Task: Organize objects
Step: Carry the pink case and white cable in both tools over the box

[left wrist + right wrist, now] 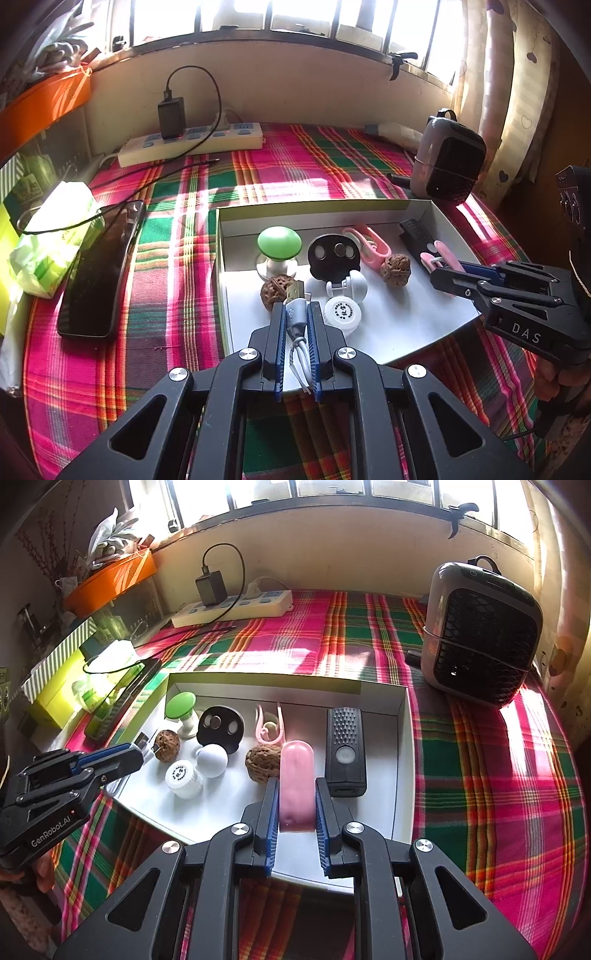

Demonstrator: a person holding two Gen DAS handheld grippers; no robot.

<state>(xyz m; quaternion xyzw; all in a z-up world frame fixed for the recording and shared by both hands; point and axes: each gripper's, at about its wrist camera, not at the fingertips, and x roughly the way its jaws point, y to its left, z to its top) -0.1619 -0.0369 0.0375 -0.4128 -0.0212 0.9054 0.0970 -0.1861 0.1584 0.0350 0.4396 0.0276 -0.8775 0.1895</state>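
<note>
Left wrist view shows our left gripper (296,314) with fingers pinching a coiled USB cable (297,317), its metal plug poking forward over the near edge of the white box (406,332), presumably so we can lay it among the small items gathered there. Our right gripper (295,805) pinches a pink clip (296,786) lengthwise between its fingers, the rounded end jutting ahead, beside a walnut (263,766) and a black remote (345,753) inside the box.
</note>
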